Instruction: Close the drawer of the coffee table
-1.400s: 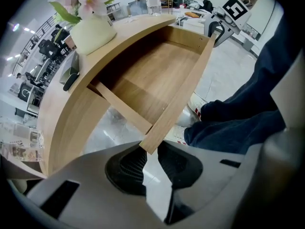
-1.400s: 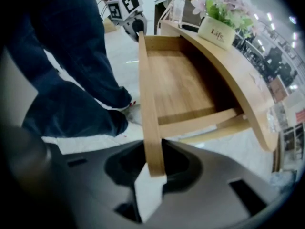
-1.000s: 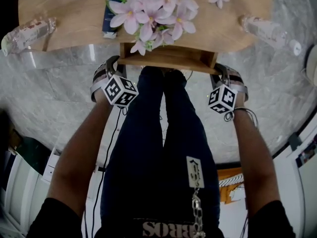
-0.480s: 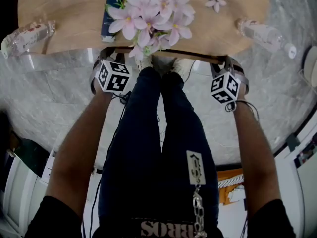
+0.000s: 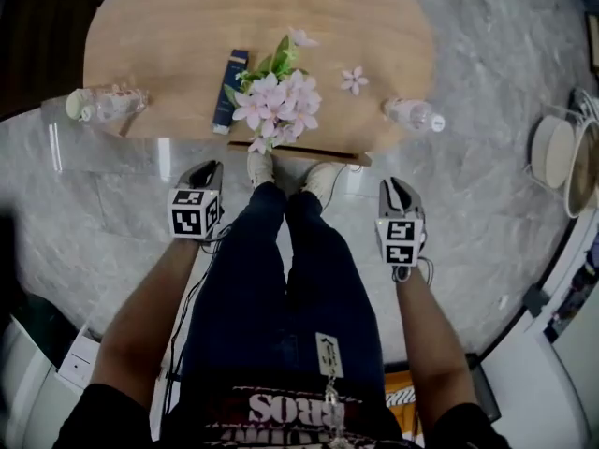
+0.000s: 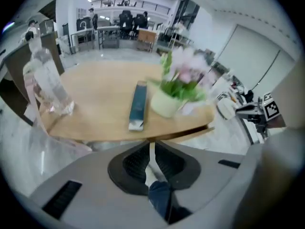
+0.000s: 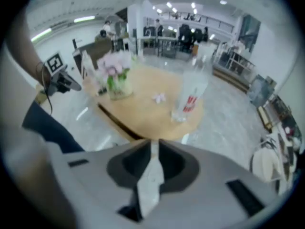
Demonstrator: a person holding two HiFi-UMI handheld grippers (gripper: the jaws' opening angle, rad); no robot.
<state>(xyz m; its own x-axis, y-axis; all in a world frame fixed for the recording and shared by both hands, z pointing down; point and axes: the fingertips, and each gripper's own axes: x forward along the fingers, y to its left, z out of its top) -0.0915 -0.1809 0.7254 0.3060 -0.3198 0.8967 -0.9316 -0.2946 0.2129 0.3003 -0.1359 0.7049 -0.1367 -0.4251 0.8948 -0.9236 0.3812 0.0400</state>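
- Drawer (image 5: 299, 152) sits under the near edge of the coffee table (image 5: 159, 45), in the middle, right in front of the person's shoes. Only a thin dark strip of its front shows, and no open box sticks out.
- Task reads as done, with the drawer pushed in. Can't tell from above whether it is seated to the last bit.
- Left gripper (image 5: 211, 168) is off the table, over the floor beside the person's left leg, touching nothing. Jaws have just been closing and are down to a thin slit with nothing between them.
- Right gripper (image 5: 397, 187) is likewise clear of the table on the other side. Jaws have just been closing, gap is narrow, nothing held.
- Tabletop holds a flower pot (image 5: 276, 101), a blue packet (image 5: 227, 92) beside it, a loose blossom (image 5: 354, 79) and a bottle at each end (image 5: 103, 104) (image 5: 412, 113).
- Nothing more needed, I'd say, beyond a check push if the front isn't flush.
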